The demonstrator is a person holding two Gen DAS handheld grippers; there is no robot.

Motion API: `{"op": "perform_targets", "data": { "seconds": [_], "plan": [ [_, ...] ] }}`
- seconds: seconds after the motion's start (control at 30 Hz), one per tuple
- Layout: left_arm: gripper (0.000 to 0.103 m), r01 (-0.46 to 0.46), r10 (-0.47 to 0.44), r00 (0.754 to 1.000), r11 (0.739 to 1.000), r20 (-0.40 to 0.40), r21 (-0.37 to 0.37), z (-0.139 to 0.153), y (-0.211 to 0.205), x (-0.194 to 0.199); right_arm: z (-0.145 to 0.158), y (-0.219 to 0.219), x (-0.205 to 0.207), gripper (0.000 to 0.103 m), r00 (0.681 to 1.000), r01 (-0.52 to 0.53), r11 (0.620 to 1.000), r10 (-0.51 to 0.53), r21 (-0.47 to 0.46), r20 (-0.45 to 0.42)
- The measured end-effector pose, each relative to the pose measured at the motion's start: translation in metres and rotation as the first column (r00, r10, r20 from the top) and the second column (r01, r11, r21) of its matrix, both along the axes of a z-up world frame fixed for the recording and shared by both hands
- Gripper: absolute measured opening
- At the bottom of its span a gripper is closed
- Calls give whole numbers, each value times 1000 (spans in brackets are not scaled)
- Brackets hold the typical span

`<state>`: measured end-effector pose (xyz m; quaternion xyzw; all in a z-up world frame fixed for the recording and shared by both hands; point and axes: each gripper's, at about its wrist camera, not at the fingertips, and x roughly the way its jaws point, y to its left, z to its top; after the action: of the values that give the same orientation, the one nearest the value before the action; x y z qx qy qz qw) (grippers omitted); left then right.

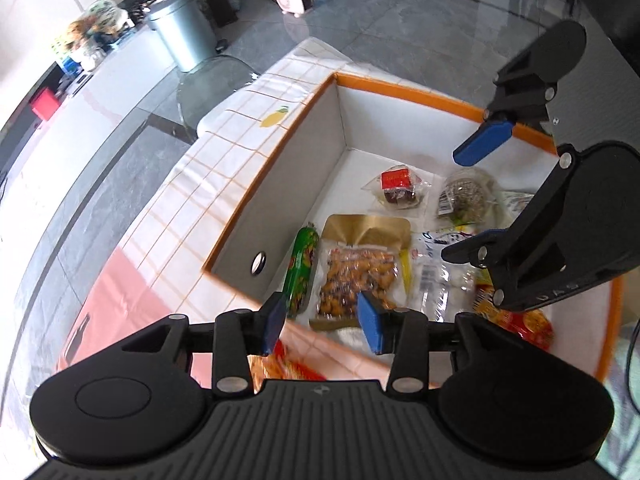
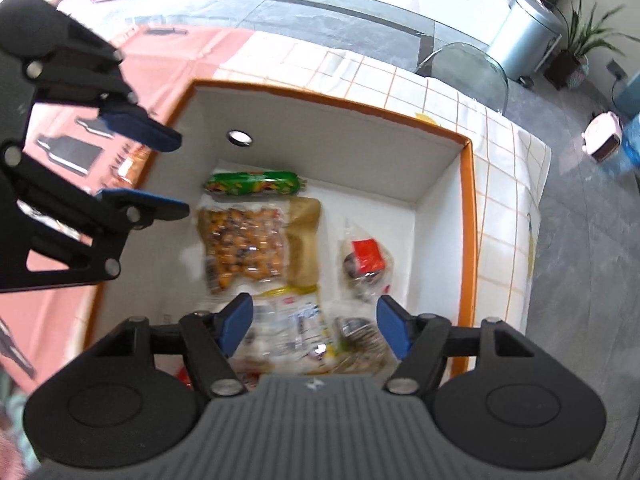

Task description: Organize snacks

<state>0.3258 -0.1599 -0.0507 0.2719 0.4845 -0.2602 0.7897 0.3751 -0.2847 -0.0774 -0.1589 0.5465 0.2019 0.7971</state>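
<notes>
I have both grippers above the box [image 2: 466, 216], jaws apart and holding nothing. The snacks lie flat on its floor; the red packet [image 1: 280, 362] outside, on the tablecloth, sits just below my left gripper [image 1: 322, 322], nearer than the right gripper [image 2: 316, 326].

No legible text on the snack packets [image 1: 352, 276].

The matte black plastic left gripper [image 1: 322, 326] and its right twin [image 2: 316, 330] are showing blue rubber pads [image 1: 370, 328], silver pivot screws and ribbed grey housings.
</notes>
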Motion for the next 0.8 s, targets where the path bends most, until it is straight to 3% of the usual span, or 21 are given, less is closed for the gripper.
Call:
{"op": "perform_targets", "data": {
  "seconds": [0.2,0.33,0.6,0.8],
  "plan": [
    [57,-70,72,997,996,24,-56,31,36,-34,28,19,-34,67,999,13,996,-16,85,32],
    [64,-110,112,992,993,53,-40,42,59,-59,41,38,-65,67,999,4,989,-10,146,37],
    [67,-84,80,995,994,57,66,37,102,-112,40,88,-110,69,999,-17,977,9,215,36],
    [76,-65,61,996,996,66,63,25,138,-141,25,120,-140,69,993,-12,975,-15,220,120]
  ]
}}
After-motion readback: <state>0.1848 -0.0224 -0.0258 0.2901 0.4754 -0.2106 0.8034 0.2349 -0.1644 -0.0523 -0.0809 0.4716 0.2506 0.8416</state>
